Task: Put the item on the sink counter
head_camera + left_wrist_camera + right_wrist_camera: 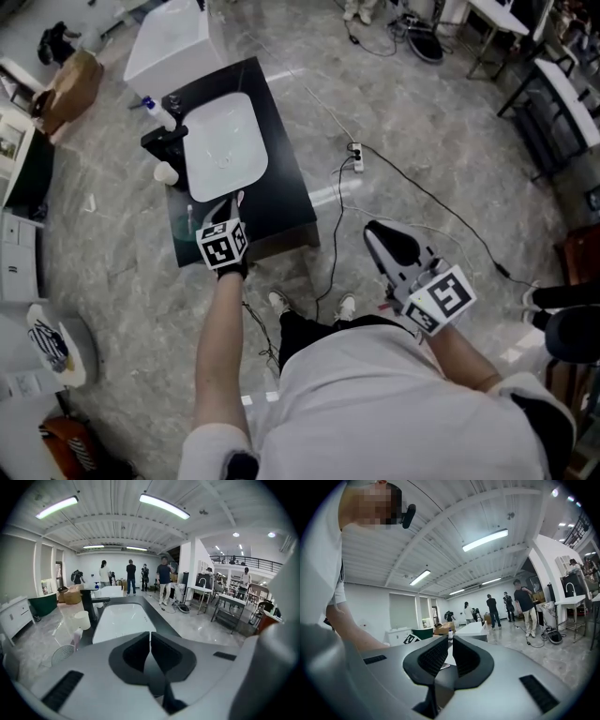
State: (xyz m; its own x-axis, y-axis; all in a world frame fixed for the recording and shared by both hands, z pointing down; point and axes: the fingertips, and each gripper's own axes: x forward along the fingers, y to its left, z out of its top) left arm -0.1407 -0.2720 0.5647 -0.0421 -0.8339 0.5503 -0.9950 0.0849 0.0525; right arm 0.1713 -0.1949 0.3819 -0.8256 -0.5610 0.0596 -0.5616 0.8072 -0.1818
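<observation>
Well, black sink counter w/ white basin on grey marble floor; left gripper & right gripper closed, empty.

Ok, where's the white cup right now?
Head view, upper left: the white cup stands on the sink counter, left of the basin, beside the black faucet.

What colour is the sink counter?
The sink counter is black, around a white basin; the head view shows it best.

Grey marble floor, white ribbed ceiling with strip lights.
</observation>
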